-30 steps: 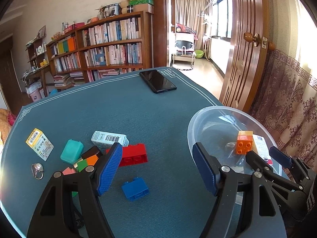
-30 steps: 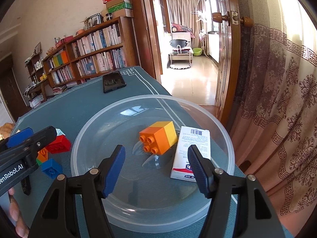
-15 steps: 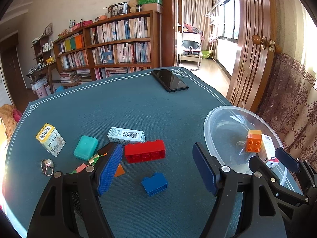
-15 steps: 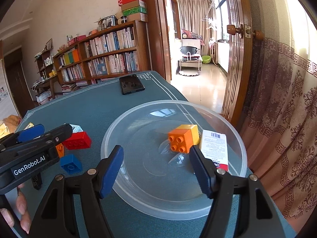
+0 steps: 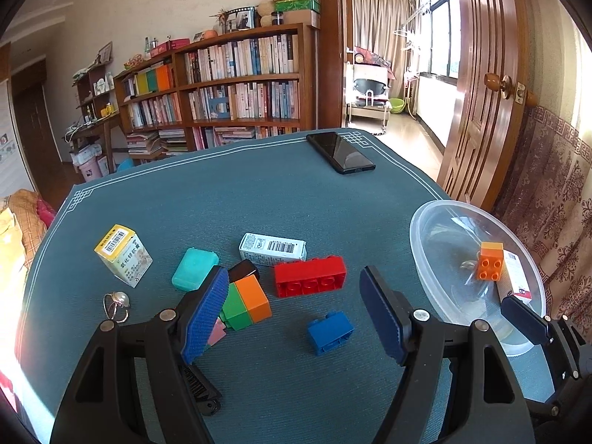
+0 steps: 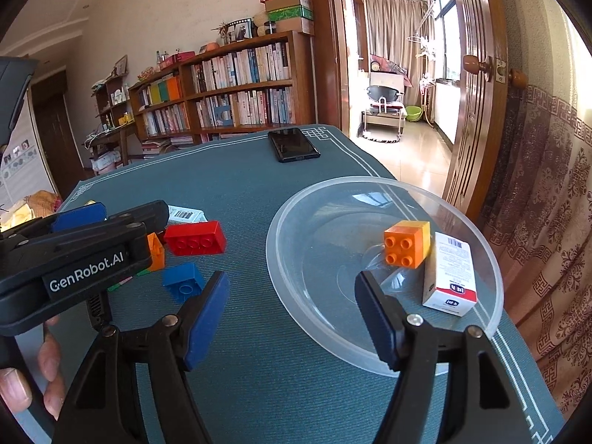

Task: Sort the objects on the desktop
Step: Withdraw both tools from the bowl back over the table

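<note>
Left wrist view: left gripper (image 5: 296, 309) jaws wide apart, empty, above blue brick (image 5: 330, 332); red brick (image 5: 310, 276) beyond.
Right wrist view: right gripper (image 6: 290, 312) jaws just opened wider, nothing between; orange brick (image 6: 407, 243) and white box (image 6: 451, 275) inside clear bowl (image 6: 296, 277).

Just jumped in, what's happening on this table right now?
A person with a gripper in each hand is sorting small items into a clear bowl. The orange block and a white box already lie in it. Both the left gripper and the right gripper are open and hold nothing. The red block, blue block, green-orange block, teal case and other boxes remain on the table.
</note>
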A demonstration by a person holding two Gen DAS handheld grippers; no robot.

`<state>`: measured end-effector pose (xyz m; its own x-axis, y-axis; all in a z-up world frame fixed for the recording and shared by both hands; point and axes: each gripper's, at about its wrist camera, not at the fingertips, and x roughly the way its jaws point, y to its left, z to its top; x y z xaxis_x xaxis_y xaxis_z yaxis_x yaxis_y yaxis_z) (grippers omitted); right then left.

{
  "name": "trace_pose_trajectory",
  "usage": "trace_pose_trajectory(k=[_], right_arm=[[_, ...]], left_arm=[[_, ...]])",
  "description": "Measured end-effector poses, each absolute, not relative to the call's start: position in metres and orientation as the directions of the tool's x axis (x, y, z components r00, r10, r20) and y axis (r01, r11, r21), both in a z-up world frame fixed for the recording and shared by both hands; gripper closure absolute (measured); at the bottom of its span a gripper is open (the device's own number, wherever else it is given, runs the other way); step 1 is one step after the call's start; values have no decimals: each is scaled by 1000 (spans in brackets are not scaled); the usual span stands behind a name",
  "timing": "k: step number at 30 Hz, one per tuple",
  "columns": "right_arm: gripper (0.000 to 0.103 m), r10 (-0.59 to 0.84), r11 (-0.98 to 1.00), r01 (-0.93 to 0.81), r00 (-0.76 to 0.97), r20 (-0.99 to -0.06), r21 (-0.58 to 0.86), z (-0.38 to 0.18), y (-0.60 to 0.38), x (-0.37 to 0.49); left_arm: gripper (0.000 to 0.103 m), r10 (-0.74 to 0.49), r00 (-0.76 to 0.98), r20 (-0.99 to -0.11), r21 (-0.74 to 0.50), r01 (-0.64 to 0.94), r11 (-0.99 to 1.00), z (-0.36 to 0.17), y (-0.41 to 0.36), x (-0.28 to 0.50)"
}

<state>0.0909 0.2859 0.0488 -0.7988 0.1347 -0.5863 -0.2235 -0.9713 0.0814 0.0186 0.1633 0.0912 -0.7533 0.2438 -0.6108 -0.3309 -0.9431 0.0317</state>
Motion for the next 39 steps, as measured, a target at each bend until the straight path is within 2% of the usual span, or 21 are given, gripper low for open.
trace_pose_trajectory(k=[11,39], right_arm=[[29,81,-986,-154,-793,-604,70,45,255,77],[29,-7,-998,-41,-747,-665,56,18,216,21]], left_arm=[[26,174,-768,-617,45,-255,-966,84,118,14],[27,-11,-724,-690,-48,61,-997,50,-12,-41]])
